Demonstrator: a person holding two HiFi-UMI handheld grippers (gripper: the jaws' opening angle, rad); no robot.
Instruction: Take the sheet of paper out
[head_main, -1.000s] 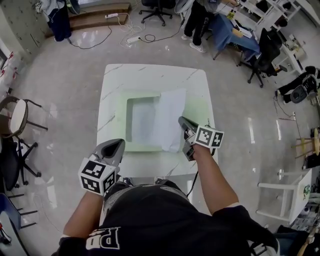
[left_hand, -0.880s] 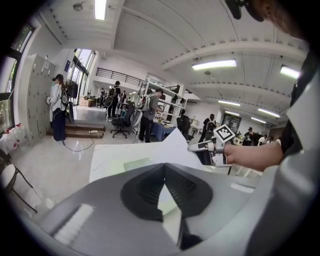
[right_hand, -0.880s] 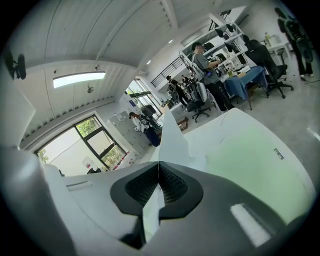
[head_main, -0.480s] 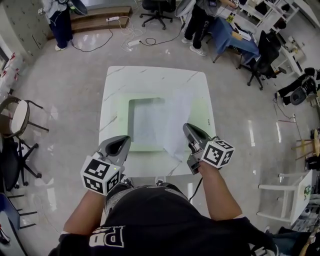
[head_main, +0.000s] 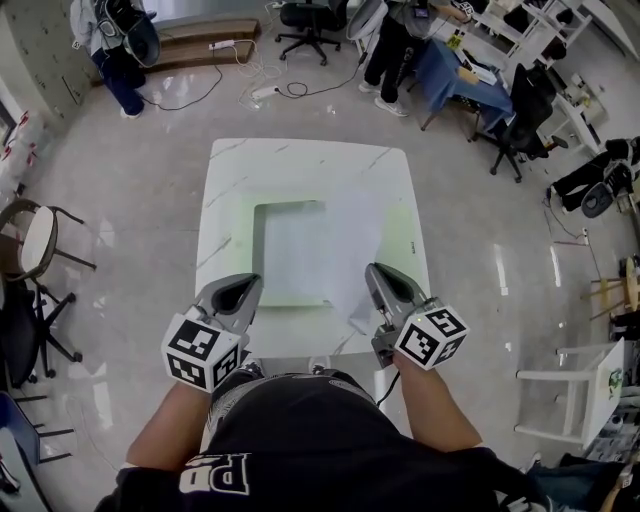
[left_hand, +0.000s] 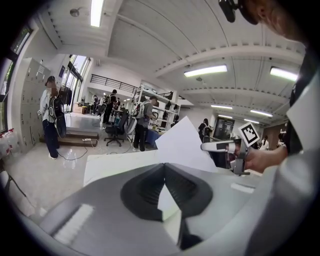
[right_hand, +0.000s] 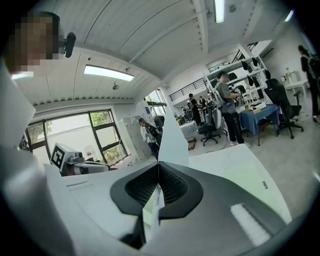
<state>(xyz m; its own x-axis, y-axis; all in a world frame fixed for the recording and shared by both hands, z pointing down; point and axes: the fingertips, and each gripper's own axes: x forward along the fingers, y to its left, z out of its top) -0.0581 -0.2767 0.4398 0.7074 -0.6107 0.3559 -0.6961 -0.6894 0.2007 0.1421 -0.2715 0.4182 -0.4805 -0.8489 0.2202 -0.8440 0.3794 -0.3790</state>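
Right tool (head_main: 374, 272) pinches the sheet of paper (head_main: 352, 245), gripped edge hidden.

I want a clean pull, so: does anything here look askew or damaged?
Only the paper: the right gripper pinches it and holds it lifted, slanting over the right side of the green mat rather than lying flat. No tear or crease shows. The left gripper is shut, off the paper.

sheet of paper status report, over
Right gripper shut on sheet of paper, near edge lifted over the green mat. Left gripper shut, empty, at table's front edge. Nothing in the way.
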